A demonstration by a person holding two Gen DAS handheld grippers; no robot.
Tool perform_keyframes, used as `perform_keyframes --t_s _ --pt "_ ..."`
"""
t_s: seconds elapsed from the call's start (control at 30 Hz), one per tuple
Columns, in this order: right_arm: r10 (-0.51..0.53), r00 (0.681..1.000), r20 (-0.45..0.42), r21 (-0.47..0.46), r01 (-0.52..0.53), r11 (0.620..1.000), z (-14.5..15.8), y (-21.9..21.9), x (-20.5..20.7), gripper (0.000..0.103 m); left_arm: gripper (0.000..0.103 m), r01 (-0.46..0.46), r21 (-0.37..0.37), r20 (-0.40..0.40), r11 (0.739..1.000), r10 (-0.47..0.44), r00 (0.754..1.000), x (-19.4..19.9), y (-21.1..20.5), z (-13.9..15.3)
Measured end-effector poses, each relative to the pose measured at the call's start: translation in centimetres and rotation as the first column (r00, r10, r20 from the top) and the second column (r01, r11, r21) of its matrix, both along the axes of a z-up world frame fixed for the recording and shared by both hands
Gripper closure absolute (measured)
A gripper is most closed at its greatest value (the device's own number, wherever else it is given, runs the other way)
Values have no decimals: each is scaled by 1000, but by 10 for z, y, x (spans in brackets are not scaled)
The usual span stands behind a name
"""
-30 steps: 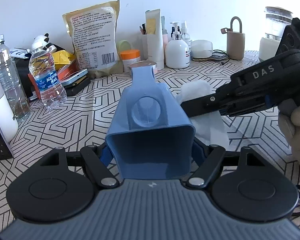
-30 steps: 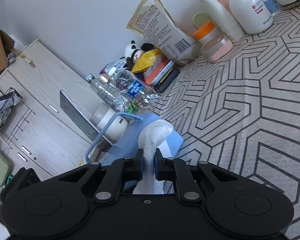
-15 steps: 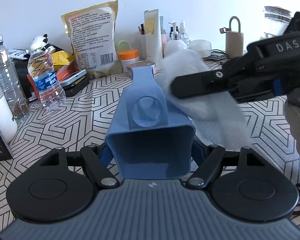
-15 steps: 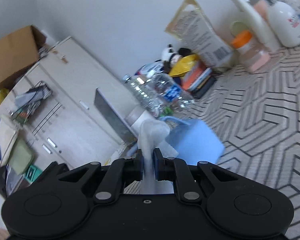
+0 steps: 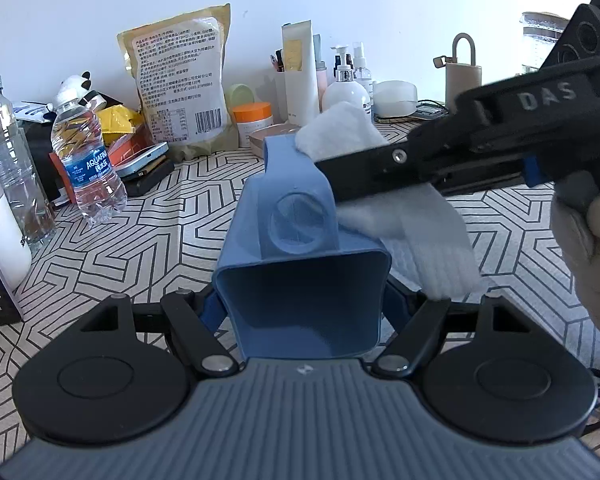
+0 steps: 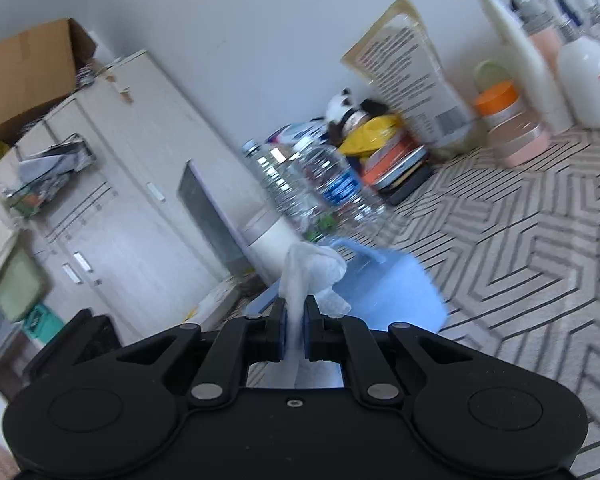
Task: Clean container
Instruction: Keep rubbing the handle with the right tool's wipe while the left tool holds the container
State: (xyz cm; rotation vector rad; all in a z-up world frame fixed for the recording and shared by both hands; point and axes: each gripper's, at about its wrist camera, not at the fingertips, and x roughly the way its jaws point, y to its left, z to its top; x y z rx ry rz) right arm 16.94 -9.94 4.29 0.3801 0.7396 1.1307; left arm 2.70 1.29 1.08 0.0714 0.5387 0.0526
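left gripper [image 5: 302, 312] clamped, right gripper [image 6: 295, 334] clamped, crossing over

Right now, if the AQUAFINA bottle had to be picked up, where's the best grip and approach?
Probably the labelled mid-body of the AQUAFINA bottle, approached from the open tabletop in front. It stands upright and its body is round. A taller clear bottle crowds one side, clutter the back.

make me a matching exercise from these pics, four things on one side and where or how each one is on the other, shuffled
Things:
1. blue container
2. white wipe
3. orange-lidded jar
4. labelled water bottle

Place or state:
A. standing at the back by the big printed bag
B. clamped in the right tongs
C. held between the left tongs, open end toward the camera
D. upright on the patterned cloth, left of the container

Pairs: 1-C, 2-B, 3-A, 4-D
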Motion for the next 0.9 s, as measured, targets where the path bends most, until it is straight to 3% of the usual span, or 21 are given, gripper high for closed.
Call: perform_keyframes --t_s 0.3,0.63,0.9 --pt "-80 994 75 -69 85 994 6 5 2 96 28 5 8 2 1000 -5 1000 -2 -2 0" --pt "-33 997 67 -49 36 998 4 4 -2 96 28 7 5 4 1000 -7 1000 -5 -5 0" --pt "-112 984 136 -101 126 987 9 4 -1 96 28 11 9 5 1000 -11 1000 -4 -3 1"
